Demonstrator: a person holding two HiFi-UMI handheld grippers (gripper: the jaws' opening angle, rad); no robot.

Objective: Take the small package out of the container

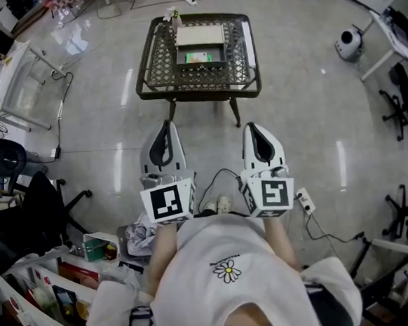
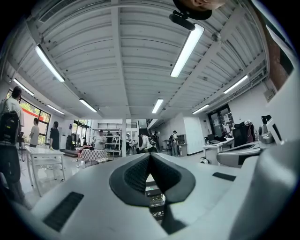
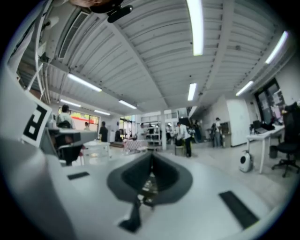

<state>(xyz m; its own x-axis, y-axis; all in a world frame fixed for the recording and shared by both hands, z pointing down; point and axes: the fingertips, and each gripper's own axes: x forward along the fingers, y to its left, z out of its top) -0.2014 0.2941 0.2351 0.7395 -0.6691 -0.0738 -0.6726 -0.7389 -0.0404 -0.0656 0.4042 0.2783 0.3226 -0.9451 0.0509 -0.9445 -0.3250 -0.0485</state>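
black mesh table (image 1: 156,78) stands ahead of me on the shiny grey floor (image 1: 313,115), with an open box (image 1: 200,65) on it, toward the far side. the small package (image 1: 197,56), green on top, lies inside the box. both my grippers are low and close to my body, well short of the table. left gripper (image 1: 164,125) has its jaws pressed together with nothing between them. right gripper (image 1: 250,126) is the same deal, tips touching and empty.

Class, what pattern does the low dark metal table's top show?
An open lattice mesh on the table; clearest in head view.
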